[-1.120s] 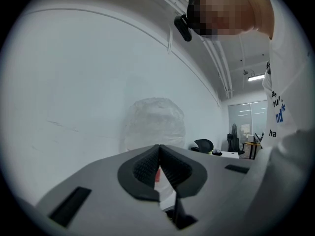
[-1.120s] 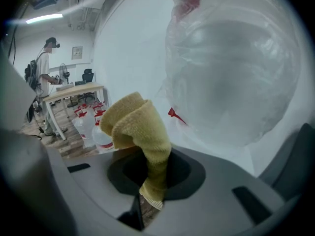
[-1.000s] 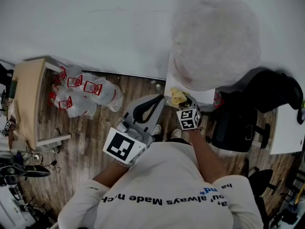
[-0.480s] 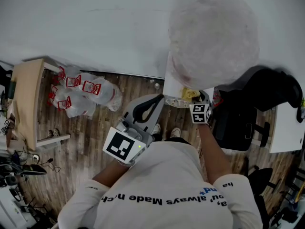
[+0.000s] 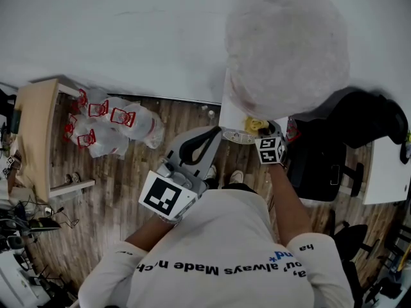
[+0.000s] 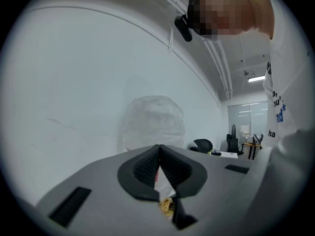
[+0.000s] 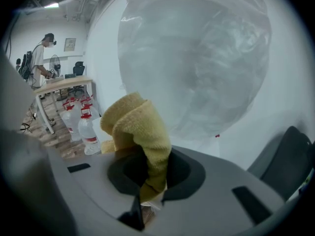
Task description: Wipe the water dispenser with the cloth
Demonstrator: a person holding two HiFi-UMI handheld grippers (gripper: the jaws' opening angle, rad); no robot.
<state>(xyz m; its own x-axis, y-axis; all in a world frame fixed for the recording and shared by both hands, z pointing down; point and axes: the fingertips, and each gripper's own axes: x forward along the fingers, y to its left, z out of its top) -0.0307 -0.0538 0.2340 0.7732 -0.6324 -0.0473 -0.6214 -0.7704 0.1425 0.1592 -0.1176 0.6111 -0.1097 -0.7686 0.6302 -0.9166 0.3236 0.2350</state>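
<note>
The water dispenser (image 5: 232, 115) is a white cabinet against the wall, topped by a large bottle wrapped in clear plastic (image 5: 286, 50). My right gripper (image 5: 261, 132) is shut on a yellow cloth (image 5: 255, 125) and holds it at the dispenser's front, just under the bottle. In the right gripper view the cloth (image 7: 140, 127) bunches up out of the gripper (image 7: 150, 176), with the bottle (image 7: 197, 58) close behind. My left gripper (image 5: 212, 136) hangs left of the dispenser, shut and holding nothing. In the left gripper view that gripper (image 6: 158, 156) faces the bottle (image 6: 152, 122).
Small water bottles with red labels (image 5: 109, 124) lie on the wooden floor beside a wooden table (image 5: 35, 133). A black office chair (image 5: 334, 153) stands right of the dispenser, with a white table (image 5: 385, 172) beyond it. A person (image 7: 42, 58) stands far off.
My right gripper has carried the cloth to the right and slightly up along the dispenser's front, with most of that shift in the first half second. The left gripper has stayed put.
</note>
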